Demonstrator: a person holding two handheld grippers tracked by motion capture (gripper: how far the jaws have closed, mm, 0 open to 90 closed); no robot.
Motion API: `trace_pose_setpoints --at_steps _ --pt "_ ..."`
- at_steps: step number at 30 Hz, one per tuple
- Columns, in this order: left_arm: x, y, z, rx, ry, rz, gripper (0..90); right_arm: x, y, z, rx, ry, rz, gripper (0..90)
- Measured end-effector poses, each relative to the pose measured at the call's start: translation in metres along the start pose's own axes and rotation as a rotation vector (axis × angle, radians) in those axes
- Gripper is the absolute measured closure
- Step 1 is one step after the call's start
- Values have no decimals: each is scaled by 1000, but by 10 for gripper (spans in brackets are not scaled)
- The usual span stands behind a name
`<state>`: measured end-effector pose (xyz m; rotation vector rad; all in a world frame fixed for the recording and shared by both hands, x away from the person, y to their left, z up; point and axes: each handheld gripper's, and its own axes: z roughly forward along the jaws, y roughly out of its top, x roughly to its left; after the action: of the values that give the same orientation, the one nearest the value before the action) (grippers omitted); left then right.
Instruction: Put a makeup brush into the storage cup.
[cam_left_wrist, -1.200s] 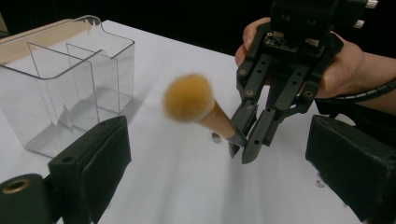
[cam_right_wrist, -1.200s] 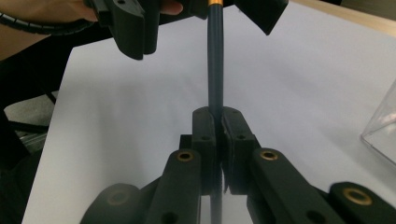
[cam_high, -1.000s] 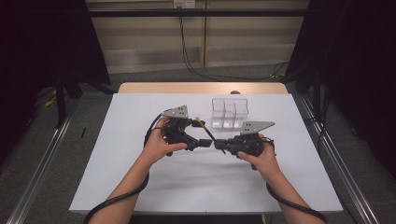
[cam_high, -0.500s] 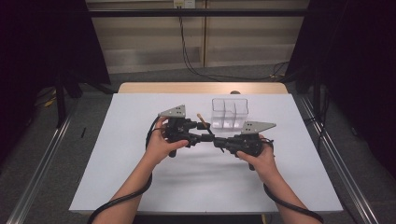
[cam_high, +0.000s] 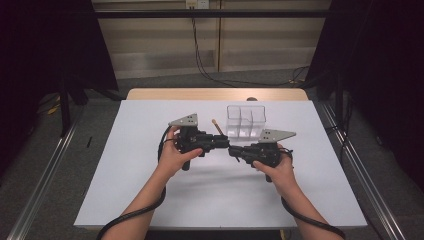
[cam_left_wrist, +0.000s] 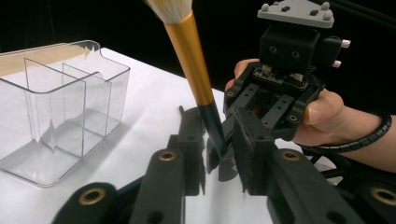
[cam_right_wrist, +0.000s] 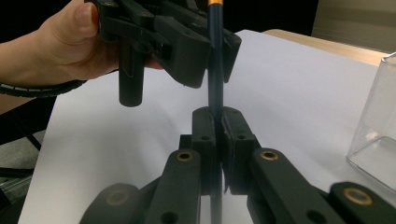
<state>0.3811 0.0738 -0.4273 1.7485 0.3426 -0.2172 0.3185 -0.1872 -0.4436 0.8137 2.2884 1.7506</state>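
Brush (cam_left_wrist: 194, 65): gold ferrule, dark handle, seemingly pale bristles.

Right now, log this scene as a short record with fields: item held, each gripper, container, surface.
item held: makeup brush, gold handle, dark end, bristles up
right gripper: shut on the brush's dark end
left gripper: jaws have just been closing around the dark end; contact with its pads unclear
container: clear plastic organizer, several compartments, nothing in it, behind the grippers
surface: white table
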Motion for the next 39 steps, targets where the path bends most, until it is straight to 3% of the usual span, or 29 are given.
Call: trace_pose_setpoints --at_steps 6,13,20,29,35,39 --pt "0 -1 1 -40 -21 -33 817 3 1 3 -4 -4 -3 849" --pt "-2 -2 5 -47 -17 -30 830 3 -1 6 -1 -2 11 849" --pt "-3 -4 7 -50 -9 -4 831 3 -3 9 1 11 32 845" --pt "-4 -4 7 -56 -5 13 833 4 -2 9 4 4 21 818" --pt "-4 -1 2 -62 11 28 833 3 -1 4 3 -16 18 664" --pt "-4 0 -1 -56 26 35 833 1 1 0 5 -26 39 434"
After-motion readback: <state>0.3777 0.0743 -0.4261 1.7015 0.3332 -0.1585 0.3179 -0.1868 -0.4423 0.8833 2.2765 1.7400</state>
